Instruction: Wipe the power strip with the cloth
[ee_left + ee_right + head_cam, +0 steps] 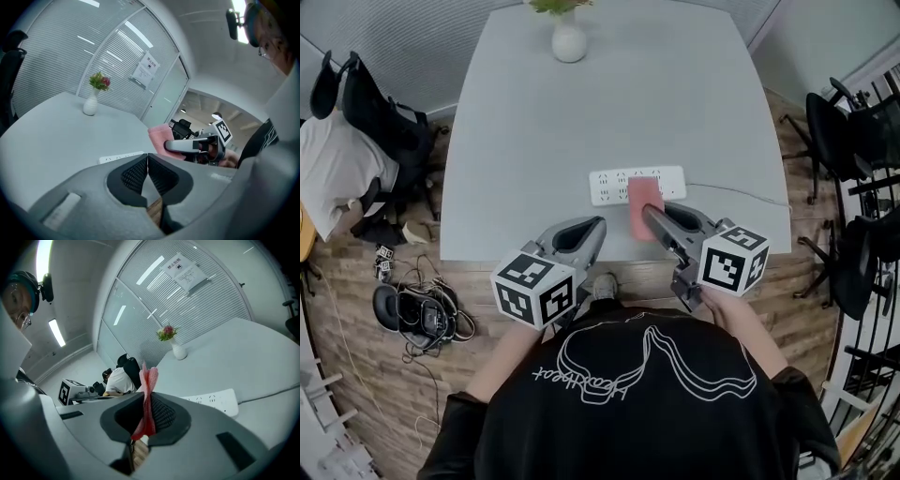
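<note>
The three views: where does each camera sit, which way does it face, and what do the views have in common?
Head view: on the person's head, looking steeply down at the table; the black shirt, left gripper and right gripper show.
Left gripper view: on the left gripper, looking along its shut, empty jaws across the table to the vase; right gripper and cloth at right.
Right gripper view: on the right gripper, looking along jaws shut on the cloth, to the vase.
Shared: all show the power strip.

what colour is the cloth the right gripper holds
Pink: the thin pink cloth shows best in the right gripper view.
</note>
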The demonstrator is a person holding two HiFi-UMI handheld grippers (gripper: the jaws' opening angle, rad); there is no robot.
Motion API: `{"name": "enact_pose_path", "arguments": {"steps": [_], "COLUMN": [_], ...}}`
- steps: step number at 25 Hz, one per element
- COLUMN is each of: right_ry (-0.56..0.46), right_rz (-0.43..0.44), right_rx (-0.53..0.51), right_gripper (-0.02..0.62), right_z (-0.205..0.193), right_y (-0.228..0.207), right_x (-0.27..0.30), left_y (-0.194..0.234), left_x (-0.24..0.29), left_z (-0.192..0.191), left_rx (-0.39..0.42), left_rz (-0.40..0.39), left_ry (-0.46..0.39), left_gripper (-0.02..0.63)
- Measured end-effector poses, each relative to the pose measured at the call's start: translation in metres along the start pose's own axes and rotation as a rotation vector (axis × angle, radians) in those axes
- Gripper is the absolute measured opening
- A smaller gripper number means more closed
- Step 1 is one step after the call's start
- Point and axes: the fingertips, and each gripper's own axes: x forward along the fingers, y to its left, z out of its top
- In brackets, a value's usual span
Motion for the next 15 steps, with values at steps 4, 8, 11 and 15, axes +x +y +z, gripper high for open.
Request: {"name": "enact_pose_path", "arguments": {"steps": [4,8,11,15], "right_ry": [0.004,0.020,0.035,0.052], "right_rz": [-0.001,-0.015,-0.027,-0.028], "right_rx": [0.009,0.024,0.031,0.051], "right_gripper": [0.035,0.035,0.035,0.037], "right_z": [-0.001,-0.004,-0.009,-0.014], "right_y": [-0.008,-0.018,-0.024,-0.035], "right_x": [0.013,0.035,0.055,0.069], "left_y": [0.014,0.036,0.055,0.067], "left_x": [0.009,0.013,0.015,0.024], "left_z": [-0.007,-0.010,-0.013,-0.018], "left_rx": [0.001,-0.011,-0.016,-0.028], "left_rz": [0.004,0.006,0.009,0.014], "left_ry": [0.032,0.060,0.082,0.103], "left_gripper": [0.015,0.015,0.015,0.015]}}
